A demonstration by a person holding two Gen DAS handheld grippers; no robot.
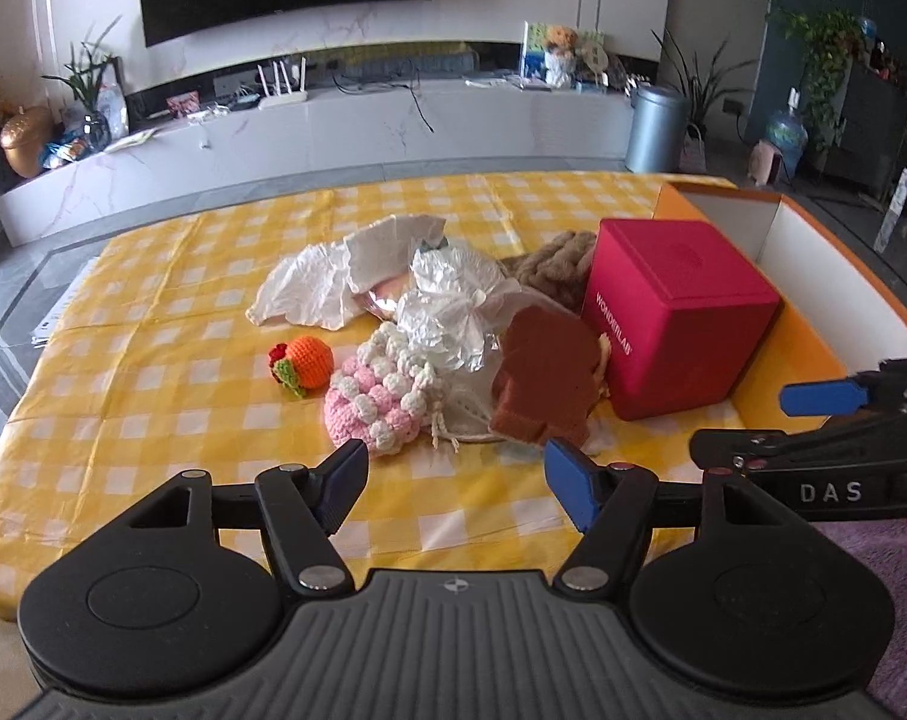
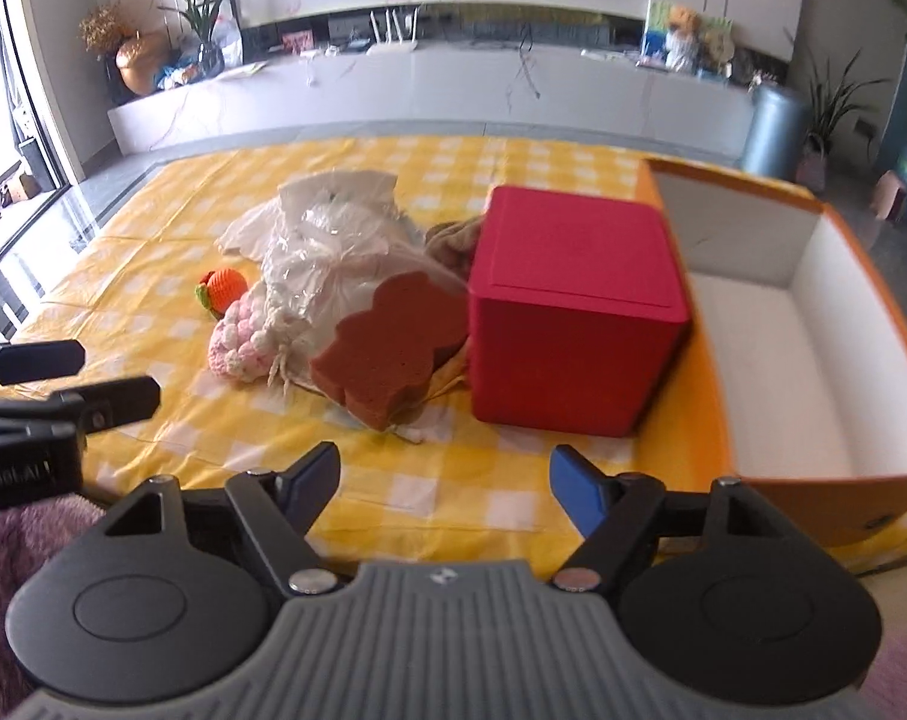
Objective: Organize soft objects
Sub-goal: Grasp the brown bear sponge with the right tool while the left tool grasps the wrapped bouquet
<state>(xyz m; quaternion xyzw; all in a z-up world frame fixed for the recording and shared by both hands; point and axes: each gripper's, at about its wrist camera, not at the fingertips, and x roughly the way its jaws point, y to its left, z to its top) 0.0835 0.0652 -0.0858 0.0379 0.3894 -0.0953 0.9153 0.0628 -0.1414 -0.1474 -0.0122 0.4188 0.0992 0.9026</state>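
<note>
A heap of soft things lies mid-table on the yellow checked cloth (image 1: 153, 360): a brown bear-shaped sponge (image 1: 543, 378) (image 2: 387, 354), a pink and white crocheted piece (image 1: 375, 402) (image 2: 243, 342), a crinkled clear bag (image 1: 447, 312) (image 2: 333, 264), white cloths (image 1: 315, 288) and brown knit (image 1: 549, 264). An orange crocheted fruit (image 1: 309, 363) (image 2: 225, 288) sits apart at the left. My left gripper (image 1: 456, 480) hangs open before the heap, holding nothing. My right gripper (image 2: 444, 486) is open too, short of the sponge and empty.
A red cube box (image 1: 675, 312) (image 2: 573, 306) stands right of the heap, against an open orange box with a white inside (image 2: 813, 324) (image 1: 813, 276). Purple fluffy fabric (image 2: 15, 534) lies by the near table edge. A TV console and plants line the far wall.
</note>
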